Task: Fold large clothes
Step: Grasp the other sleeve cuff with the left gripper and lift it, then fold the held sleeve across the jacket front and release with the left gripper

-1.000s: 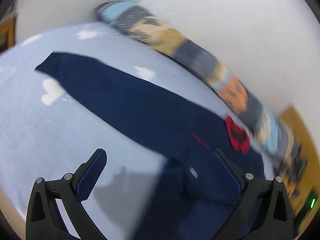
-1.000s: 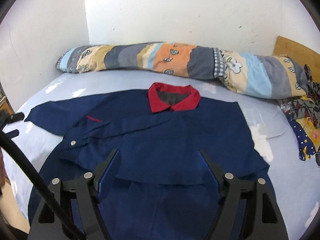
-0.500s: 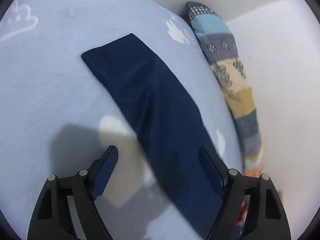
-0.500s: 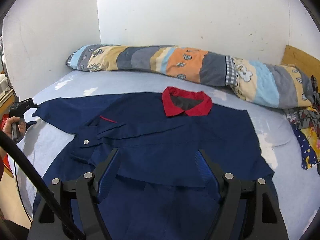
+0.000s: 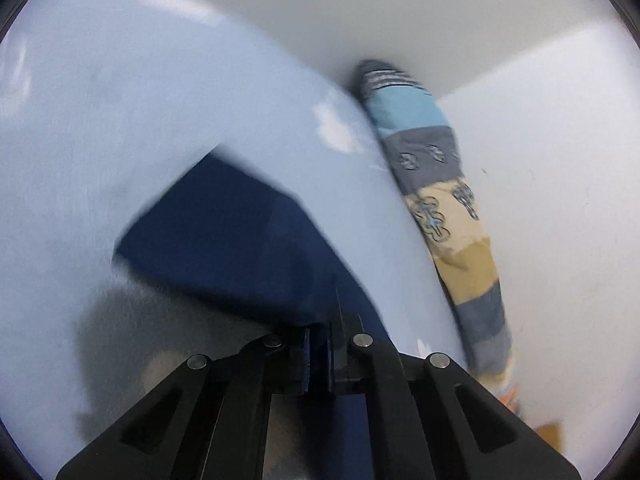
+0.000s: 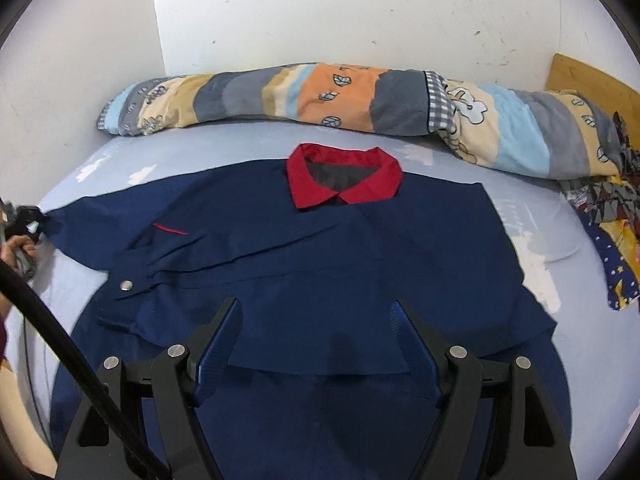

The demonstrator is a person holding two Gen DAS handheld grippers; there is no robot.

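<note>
A navy work shirt [image 6: 360,264] with a red collar [image 6: 344,184] lies flat, front up, on the pale blue bed sheet [image 6: 200,156]. Its left sleeve [image 5: 224,248] stretches out over the sheet. My left gripper [image 5: 318,340] has its jaws closing down on the sleeve's end, and the pads pinch the navy fabric. The right wrist view shows that same left gripper [image 6: 30,216] at the far left, at the sleeve tip. My right gripper [image 6: 316,328] hovers open over the shirt's lower front, nothing between its fingers.
A long patchwork bolster [image 6: 340,96] lies along the white wall at the back of the bed. A patterned cloth [image 6: 612,240] is heaped at the right, below a wooden board [image 6: 592,76]. A black cable [image 6: 60,340] crosses the lower left, near a person's hand [image 6: 16,246].
My left gripper swept left along the sleeve to its end, sank and shut on the cuff. The right gripper drifted slightly and stays open.
</note>
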